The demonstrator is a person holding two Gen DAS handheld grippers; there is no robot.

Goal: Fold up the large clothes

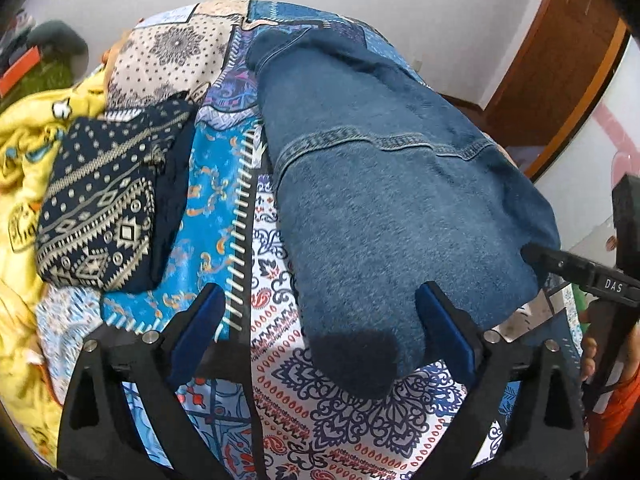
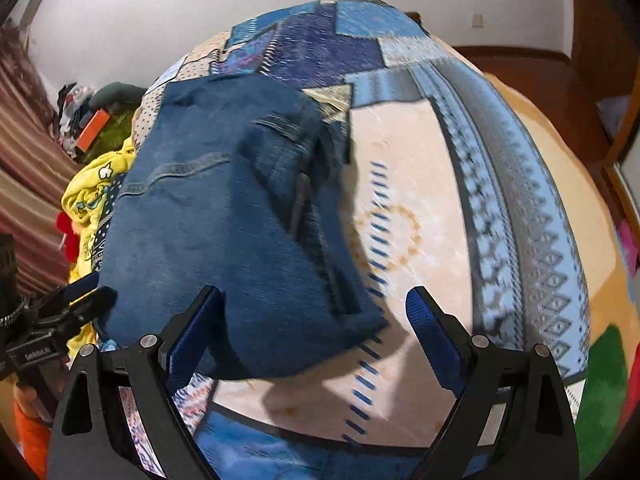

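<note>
A pair of blue jeans [image 1: 384,184] lies folded lengthwise on the patchwork bedspread [image 1: 320,420]; it also shows in the right wrist view [image 2: 216,224]. My left gripper [image 1: 320,320] is open, its blue-padded fingers either side of the jeans' near end, just above it. My right gripper [image 2: 312,320] is open, its left finger over the jeans' near corner and its right finger over bare bedspread [image 2: 420,184]. Each gripper appears at the edge of the other's view, the right gripper [image 1: 560,266] touching the jeans' right edge.
A folded navy patterned garment [image 1: 104,208] lies left of the jeans. A yellow printed cloth [image 1: 24,152] is heaped at the bed's left side. A wooden door [image 1: 560,60] stands at the far right. Clutter [image 2: 88,120] sits beyond the bed's far left.
</note>
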